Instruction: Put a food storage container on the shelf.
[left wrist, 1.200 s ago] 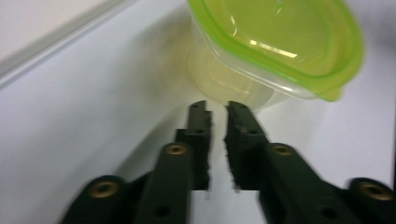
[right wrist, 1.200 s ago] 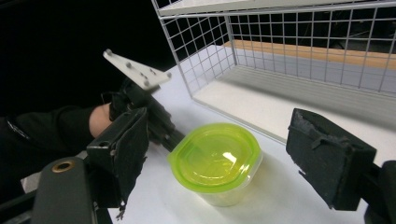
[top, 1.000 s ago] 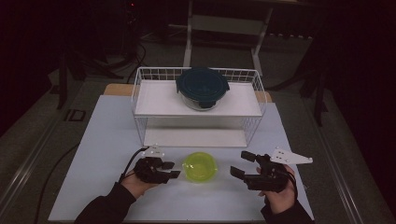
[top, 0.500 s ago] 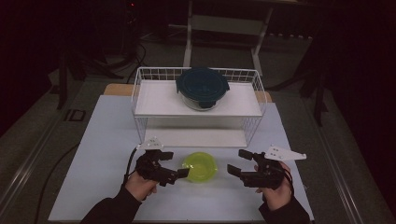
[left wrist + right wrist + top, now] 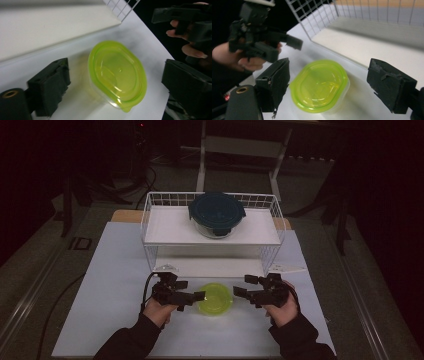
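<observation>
Currently the lime-green lidded container is seen resting on the white bench, just in front of the wire rack, between the two claws. In the high view the left claw is placed at the container's 9 o'clock and the right claw at its 3 o'clock, neither being in contact with it. The left claw's jaws have just been opening and are spread wide, with nothing gripped; in the left gripper view the container is framed between them but untouched. The right claw's jaws are likewise held wide, and in the right gripper view the container is seen lying free between them.

Several risks are judged likely. The light, smooth container could be pushed sideways across the bench if it is met by one jaw before the other. If only the thin lid rim is pinched, the lid could be popped off or the tub tipped. If both claws are closed in at once, they could be knocked together, and the container could be shoved against the rack's lower shelf, near its 12 o'clock
</observation>
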